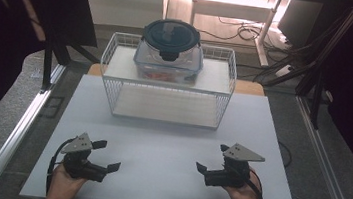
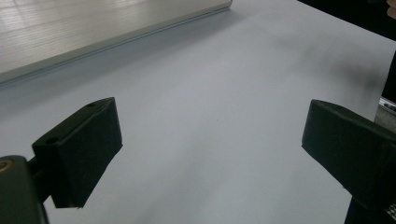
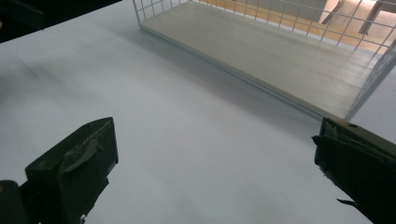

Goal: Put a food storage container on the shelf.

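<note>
A clear food container [image 1: 169, 53] with a dark round lid [image 1: 172, 33] stands on the top shelf of a white wire rack [image 1: 166, 85] at the back of the white table [image 1: 169, 144]; something reddish shows inside it. My left gripper [image 1: 107, 156] rests near the front left, held by a hand, open with nothing between its jaws. My right gripper [image 1: 212, 159] rests at the front right, open too and holding nothing. In the left gripper view the jaws stand wide apart over bare table [image 2: 210, 130]. The right gripper view shows the rack's lower shelf [image 3: 280, 60] ahead.
Aluminium rails [image 1: 26, 117] run along both sides of the table. Cables [image 1: 242, 31] lie on the floor behind the rack. Dark curtains [image 1: 0, 34] close in at left and right. Open table surface lies between the grippers and the rack.
</note>
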